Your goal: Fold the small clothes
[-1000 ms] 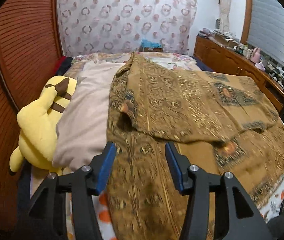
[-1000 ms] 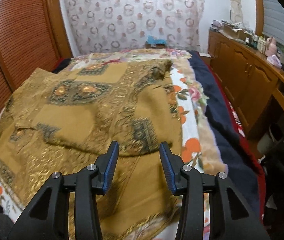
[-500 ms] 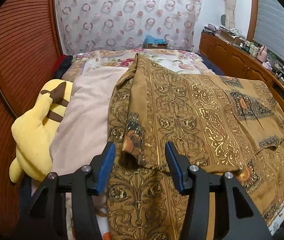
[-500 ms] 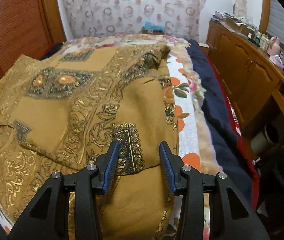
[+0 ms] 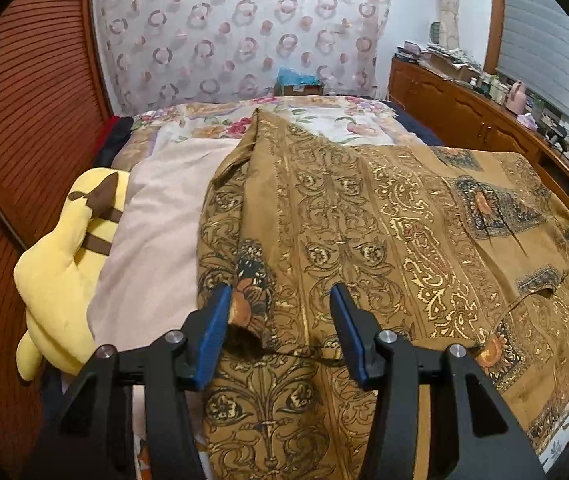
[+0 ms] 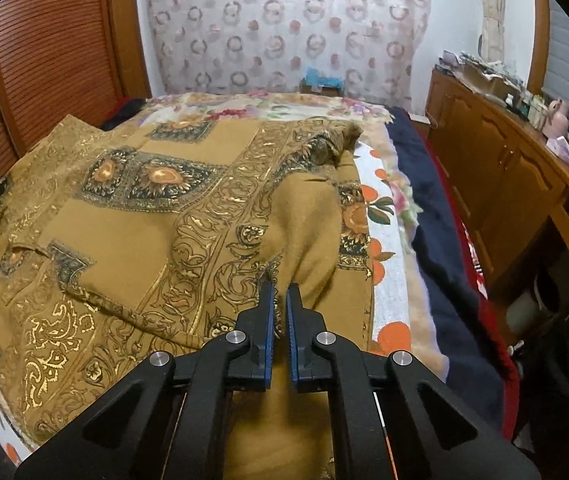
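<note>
A brown garment with gold scrollwork (image 5: 384, 216) lies spread across the bed, its upper layer folded over a lower one. My left gripper (image 5: 280, 296) hovers over the folded layer's near left corner (image 5: 244, 304). Its jaws are closing, with that corner and hem lying between the blue pads (image 5: 214, 328) and a wide gap still showing. In the right wrist view the same garment (image 6: 132, 216) fills the left and middle. My right gripper (image 6: 280, 292) is shut on a raised fold of the cloth near its right edge.
A yellow plush toy (image 5: 64, 264) and a pale pink cushion (image 5: 156, 232) lie left of the garment. A floral bedspread (image 6: 384, 248) and dark blue blanket (image 6: 436, 216) border its right side. A cluttered wooden dresser (image 6: 504, 184) runs along the right wall, slatted wooden panels (image 5: 24, 120) along the left.
The right jaws have closed onto the garment's fold. The left jaws have narrowed a little. Both grippers have moved forward over the garment since the earliest frames.
</note>
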A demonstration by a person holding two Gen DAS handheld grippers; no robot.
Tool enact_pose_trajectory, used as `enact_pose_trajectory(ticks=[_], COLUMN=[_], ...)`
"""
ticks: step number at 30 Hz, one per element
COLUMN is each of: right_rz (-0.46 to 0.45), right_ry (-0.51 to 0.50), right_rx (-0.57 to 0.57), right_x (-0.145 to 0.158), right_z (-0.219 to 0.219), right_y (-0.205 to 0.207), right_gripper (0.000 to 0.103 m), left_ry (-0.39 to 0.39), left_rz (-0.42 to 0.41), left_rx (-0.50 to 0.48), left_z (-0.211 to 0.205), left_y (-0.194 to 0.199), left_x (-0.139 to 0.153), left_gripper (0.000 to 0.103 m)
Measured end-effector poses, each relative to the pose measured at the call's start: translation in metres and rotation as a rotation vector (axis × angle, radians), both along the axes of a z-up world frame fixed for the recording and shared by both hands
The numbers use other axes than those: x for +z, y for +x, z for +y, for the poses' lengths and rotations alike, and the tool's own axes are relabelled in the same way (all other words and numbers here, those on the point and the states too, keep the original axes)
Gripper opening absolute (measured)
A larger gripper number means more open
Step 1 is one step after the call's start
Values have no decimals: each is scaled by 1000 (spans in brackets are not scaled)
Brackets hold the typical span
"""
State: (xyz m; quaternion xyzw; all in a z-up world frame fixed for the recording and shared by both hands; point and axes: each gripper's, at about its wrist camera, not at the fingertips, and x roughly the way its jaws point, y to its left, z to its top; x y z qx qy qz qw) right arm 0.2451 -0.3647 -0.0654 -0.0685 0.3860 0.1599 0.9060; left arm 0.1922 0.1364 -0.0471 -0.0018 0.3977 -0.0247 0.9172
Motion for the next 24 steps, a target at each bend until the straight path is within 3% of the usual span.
enact_pose_trajectory(ticks=[3,6,8,9,10,17,24], right_rz=[4,8,8,6,2,-66,-120], right_ry=[-7,-14,-15,-15,-13,34,76], right_rx=[-3,-4,-3,-3,-3,1,24], right_x=[-2,-3,-4,-4,-3,18,52], right_z=[1,2,2,2,2,-6,-22], right_y=[2,2,2,2,2,-12,-45], right_gripper=[3,3,3,2,2,0,0], left_ry=[13,22,50,58,58,9,-41], left_rz=[8,14,35,41,43,-61,-157], left_rx=[-13,-16,-5,-1,2,-35,-65], left_z=[-4,-6,-7,-6,-5,-8,-9], left_y=[1,3,6,8,8,-28,-89], left_x=[-1,-1,-4,-6,-6,29,65], left_gripper=[31,30,18,3,0,0,0])
